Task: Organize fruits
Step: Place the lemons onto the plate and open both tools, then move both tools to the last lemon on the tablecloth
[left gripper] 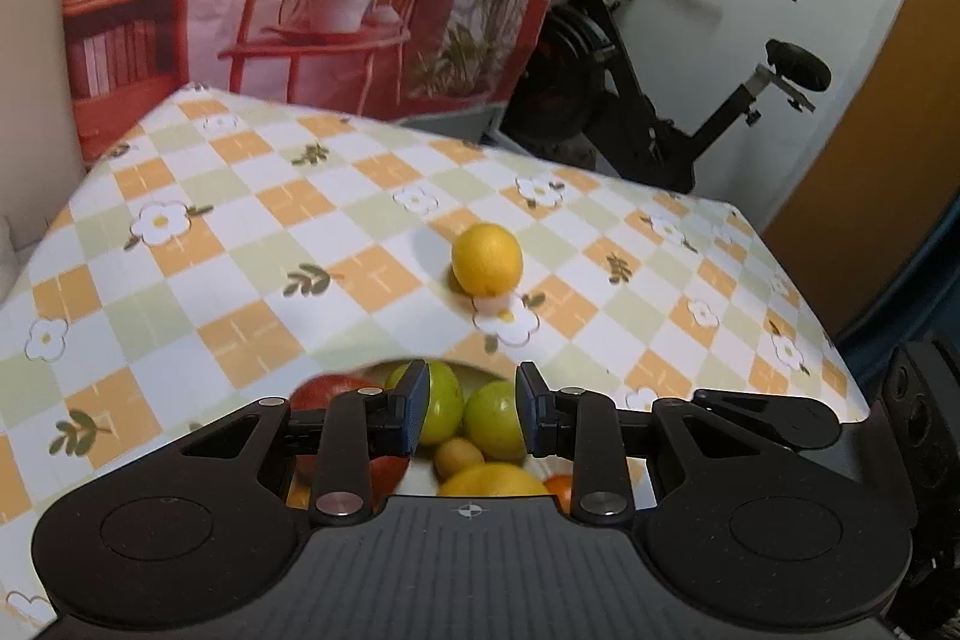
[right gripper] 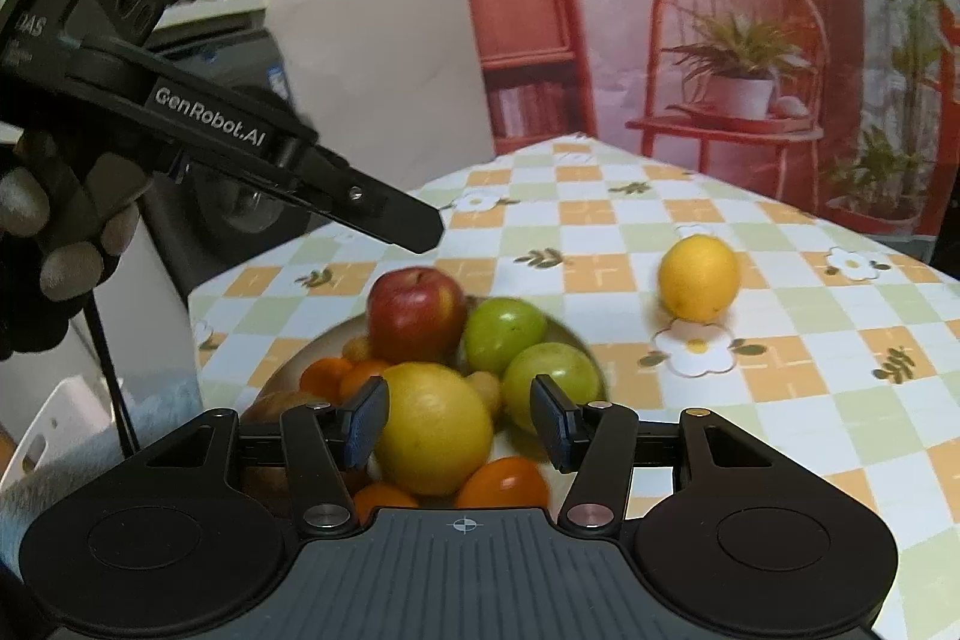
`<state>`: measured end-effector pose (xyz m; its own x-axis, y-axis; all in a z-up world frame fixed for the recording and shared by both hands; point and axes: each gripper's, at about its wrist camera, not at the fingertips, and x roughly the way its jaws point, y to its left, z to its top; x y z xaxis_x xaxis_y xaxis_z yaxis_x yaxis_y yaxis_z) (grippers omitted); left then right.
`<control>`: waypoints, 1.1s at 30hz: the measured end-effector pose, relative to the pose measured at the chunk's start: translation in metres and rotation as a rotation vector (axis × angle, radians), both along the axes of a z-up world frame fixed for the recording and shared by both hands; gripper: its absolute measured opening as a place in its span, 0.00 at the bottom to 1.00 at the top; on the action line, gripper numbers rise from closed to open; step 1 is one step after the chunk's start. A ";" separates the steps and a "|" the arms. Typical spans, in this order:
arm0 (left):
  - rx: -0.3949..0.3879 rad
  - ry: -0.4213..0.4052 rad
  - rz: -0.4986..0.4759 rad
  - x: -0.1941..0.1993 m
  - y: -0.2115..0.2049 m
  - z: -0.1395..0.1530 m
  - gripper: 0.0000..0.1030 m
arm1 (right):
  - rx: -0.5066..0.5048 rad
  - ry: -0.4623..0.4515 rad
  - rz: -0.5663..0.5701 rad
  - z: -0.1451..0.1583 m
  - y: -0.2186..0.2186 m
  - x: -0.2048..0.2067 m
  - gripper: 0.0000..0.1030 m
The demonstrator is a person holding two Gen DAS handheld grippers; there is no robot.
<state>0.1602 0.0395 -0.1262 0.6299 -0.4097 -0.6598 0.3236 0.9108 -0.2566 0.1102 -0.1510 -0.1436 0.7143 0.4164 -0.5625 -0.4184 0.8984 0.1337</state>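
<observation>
1. The left gripper (right gripper: 414,235) reaches in from the upper left of the right wrist view, held in a gloved hand (right gripper: 54,244). Its dark tip hangs above the red apple (right gripper: 416,314), not touching it. In its own view the left gripper (left gripper: 473,412) has its jaws spread apart with nothing between the pads, poised over the bowl.
2. The bowl (right gripper: 327,340) sits on the checked tablecloth (right gripper: 840,400) and is the landmark here. The red apple lies at the bowl's far left side.
3. Small orange fruits (right gripper: 327,376) lie at the bowl's left, just in front of the apple.
4. A big yellow fruit (right gripper: 433,427) fills the middle of the bowl, with another orange fruit (right gripper: 504,481) at its near edge.
5. Two green fruits sit at the bowl's right side: one green fruit (right gripper: 504,331) touching the apple, the second green fruit (right gripper: 549,379) just in front of it.
6. The right gripper (right gripper: 459,427) hovers over the near side of the bowl, jaws wide open; the big yellow fruit shows between the pads, but whether they touch it cannot be told.
7. A lone lemon (right gripper: 698,277) rests on the tablecloth to the right of the bowl, apart from it, just beside a printed white flower (right gripper: 696,346). In the left wrist view the lemon (left gripper: 486,259) lies beyond the bowl.
</observation>
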 end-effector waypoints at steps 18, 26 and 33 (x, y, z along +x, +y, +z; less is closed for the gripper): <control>0.050 -0.073 0.028 0.010 -0.017 0.008 0.34 | -0.038 -0.094 -0.163 0.010 -0.051 0.017 0.48; 0.069 -0.079 0.054 0.015 -0.018 0.009 0.36 | -0.054 -0.129 -0.226 0.009 -0.058 0.021 0.48; 0.078 -0.084 0.076 0.021 -0.021 0.010 0.37 | -0.051 -0.142 -0.262 0.011 -0.069 0.030 0.48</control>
<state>0.1814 0.0184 -0.1166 0.7112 -0.3082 -0.6319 0.2703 0.9496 -0.1589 0.1402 -0.2197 -0.1330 0.8667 0.1809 -0.4648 -0.1823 0.9823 0.0424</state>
